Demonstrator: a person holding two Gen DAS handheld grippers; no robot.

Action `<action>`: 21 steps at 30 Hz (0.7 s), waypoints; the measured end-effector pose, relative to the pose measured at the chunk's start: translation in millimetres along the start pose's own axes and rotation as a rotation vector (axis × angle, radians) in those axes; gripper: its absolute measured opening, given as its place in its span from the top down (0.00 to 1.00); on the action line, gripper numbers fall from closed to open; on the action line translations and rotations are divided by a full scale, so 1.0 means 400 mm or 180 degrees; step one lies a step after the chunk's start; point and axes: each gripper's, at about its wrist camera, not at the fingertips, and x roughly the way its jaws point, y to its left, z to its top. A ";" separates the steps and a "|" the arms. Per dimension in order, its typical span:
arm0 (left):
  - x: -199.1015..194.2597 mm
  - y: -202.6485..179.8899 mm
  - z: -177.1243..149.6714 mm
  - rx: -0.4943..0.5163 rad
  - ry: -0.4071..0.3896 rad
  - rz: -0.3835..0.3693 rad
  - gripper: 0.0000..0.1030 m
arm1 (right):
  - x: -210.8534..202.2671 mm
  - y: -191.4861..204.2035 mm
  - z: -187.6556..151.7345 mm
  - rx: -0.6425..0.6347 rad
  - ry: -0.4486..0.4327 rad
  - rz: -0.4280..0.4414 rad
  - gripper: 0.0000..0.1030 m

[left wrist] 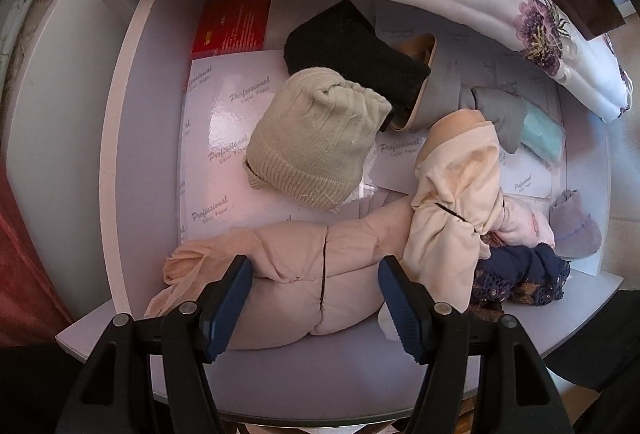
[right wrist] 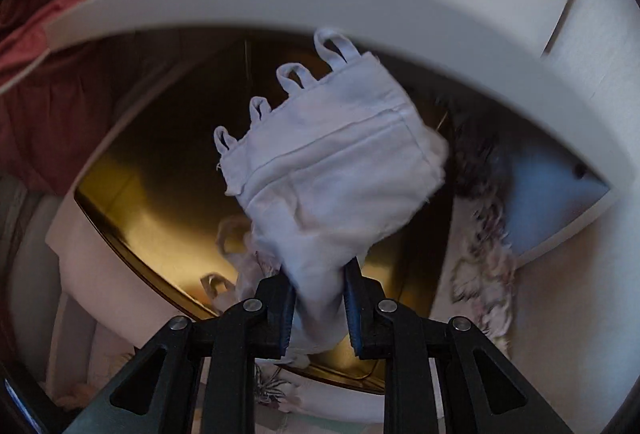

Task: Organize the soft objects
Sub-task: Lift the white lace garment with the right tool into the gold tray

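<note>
In the left wrist view I look straight down into a white drawer (left wrist: 132, 137) of rolled soft items. My left gripper (left wrist: 316, 304) stands open over a pale pink tights bundle (left wrist: 320, 254), which lies between its blue fingers (left wrist: 228, 306). Whether the pads touch it is unclear. Beyond it lie a beige knit sock roll (left wrist: 316, 141), a black knit roll (left wrist: 352, 45) and a cream bundle (left wrist: 452, 205). In the right wrist view my right gripper (right wrist: 320, 298) is shut on a white cloth with loops (right wrist: 336, 161), held above a gold tin (right wrist: 160, 201).
Grey (left wrist: 496, 109), teal (left wrist: 544, 133), navy lace (left wrist: 524, 274) and lilac (left wrist: 576, 226) items crowd the drawer's right side. A white quilt with a purple flower (left wrist: 540, 29) overhangs the far edge. A white board (right wrist: 320, 1) arcs above the tin, with red fabric (right wrist: 52, 81) at the left.
</note>
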 end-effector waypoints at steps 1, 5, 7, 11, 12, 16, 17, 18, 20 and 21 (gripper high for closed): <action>0.001 0.001 0.001 -0.0007 0.0002 -0.0004 0.35 | 0.016 -0.007 -0.004 0.0052 0.0081 0.0080 0.79; 0.007 0.002 0.003 -0.0020 0.0007 -0.0007 0.35 | 0.042 -0.043 -0.010 0.0156 0.0229 0.0322 0.79; 0.009 0.002 0.003 -0.0012 0.0007 -0.0006 0.35 | 0.051 -0.059 -0.007 0.0105 0.0310 0.0341 0.79; 0.009 0.001 0.003 -0.0014 0.0006 -0.0011 0.35 | 0.053 -0.080 -0.010 -0.0077 0.0417 0.0209 0.78; 0.009 0.001 0.003 -0.0011 0.0005 -0.0011 0.35 | 0.054 -0.085 -0.014 -0.0100 0.0433 0.0173 0.77; 0.009 -0.002 0.000 0.0003 0.0000 0.0001 0.35 | 0.045 -0.119 -0.031 -0.0252 0.0468 0.0099 0.75; 0.010 -0.003 0.001 0.0002 0.0000 0.0000 0.35 | 0.044 -0.115 -0.034 -0.0314 0.0490 0.0058 0.73; 0.009 -0.003 0.000 0.0001 -0.0001 0.0000 0.35 | 0.041 -0.115 -0.034 -0.0344 0.0499 0.0036 0.73; 0.009 -0.004 0.000 0.0004 0.0000 0.0000 0.35 | 0.031 -0.113 -0.034 -0.0353 0.0507 0.0011 0.70; 0.009 -0.004 0.000 0.0003 -0.0001 0.0001 0.35 | 0.025 -0.112 -0.035 -0.0338 0.0508 0.0009 0.70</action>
